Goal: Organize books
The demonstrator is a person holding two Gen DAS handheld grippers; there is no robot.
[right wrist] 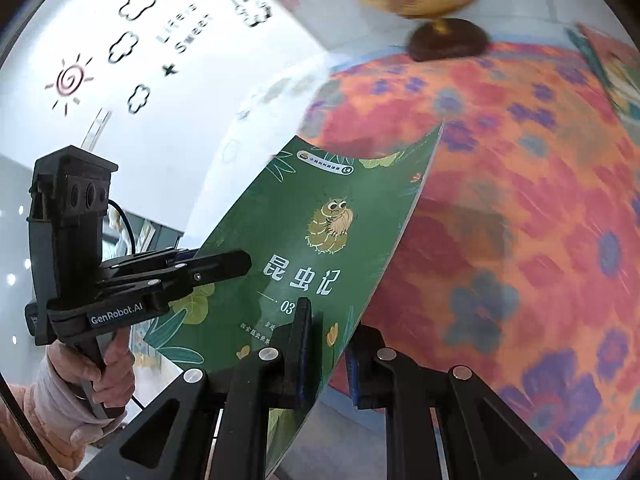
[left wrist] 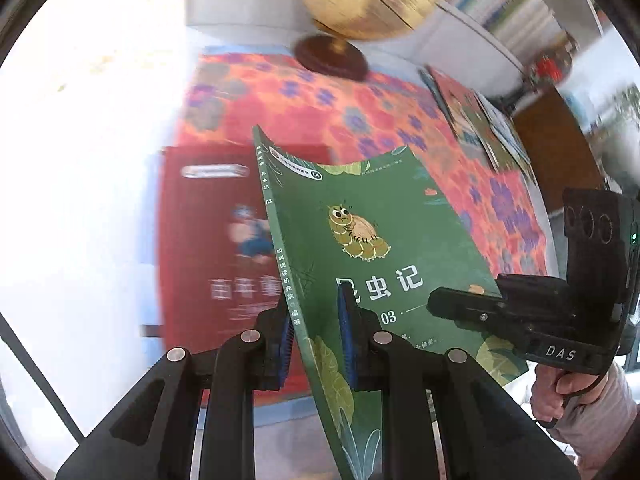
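Note:
A thin green book [left wrist: 372,240] with a caterpillar on its cover is held up above the table by both grippers. My left gripper [left wrist: 316,344] is shut on its spine edge. My right gripper [right wrist: 328,344] is shut on its opposite, open edge; the book also shows in the right wrist view [right wrist: 320,232], bowed between the two. The right gripper shows in the left wrist view [left wrist: 460,304], and the left gripper in the right wrist view [right wrist: 224,264]. A red book [left wrist: 216,248] lies flat on the table below. Several books [left wrist: 476,124] lie fanned at the far right.
The table wears an orange floral cloth [right wrist: 520,200]. A globe on a dark wooden base [left wrist: 332,56] stands at the table's far edge. A white wall with drawings [right wrist: 160,40] lies to the left.

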